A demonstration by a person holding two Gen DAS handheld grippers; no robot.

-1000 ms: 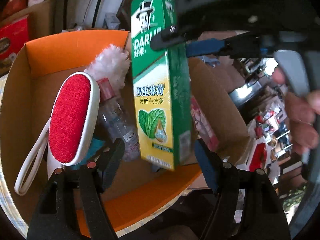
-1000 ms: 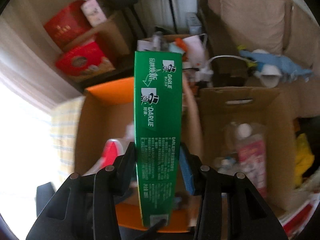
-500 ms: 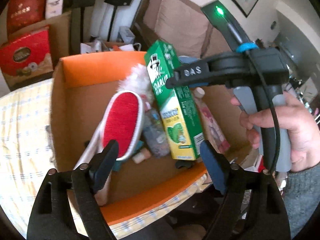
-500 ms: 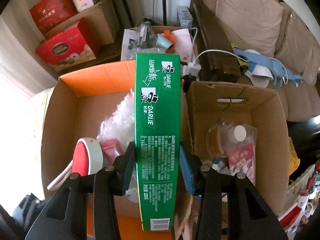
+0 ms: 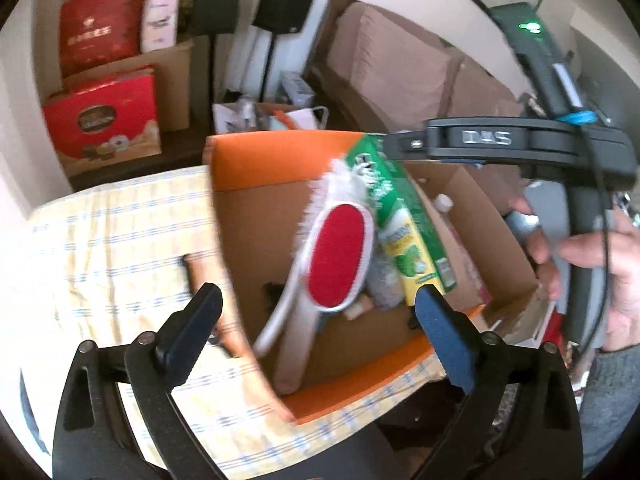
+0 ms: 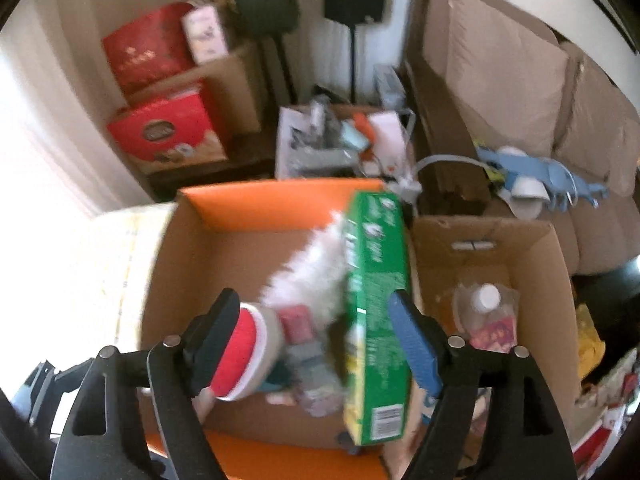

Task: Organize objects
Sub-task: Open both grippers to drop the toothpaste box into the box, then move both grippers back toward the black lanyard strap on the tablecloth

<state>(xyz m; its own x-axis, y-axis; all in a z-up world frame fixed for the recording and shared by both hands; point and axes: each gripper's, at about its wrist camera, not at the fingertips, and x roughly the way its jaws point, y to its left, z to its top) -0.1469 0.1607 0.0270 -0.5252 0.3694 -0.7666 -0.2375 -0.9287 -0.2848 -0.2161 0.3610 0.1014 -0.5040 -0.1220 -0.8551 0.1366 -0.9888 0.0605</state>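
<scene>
We see two cardboard boxes side by side. The orange-flapped box (image 6: 280, 204) on the checked bench (image 5: 100, 240) holds one green toothpaste carton (image 6: 376, 312), leaning at its right wall, one red lint brush (image 5: 336, 256), one white duster (image 6: 312, 272) and one clear bottle (image 6: 316, 376) (blurred). The right box (image 6: 532, 240) holds another bottle (image 6: 486, 300). Our left gripper (image 5: 320, 308) gapes wide, holding nothing. Our right gripper (image 6: 316, 320) also stands wide; whether its blue pad touches the carton we cannot tell.

Motion blur smears the print on my toothpaste box (image 6: 376, 320). The lint brush (image 5: 338, 256) hides the bottle (image 6: 316, 376) beneath it. Whether my right gripper (image 6: 320, 340) still touches the box is unclear.
</scene>
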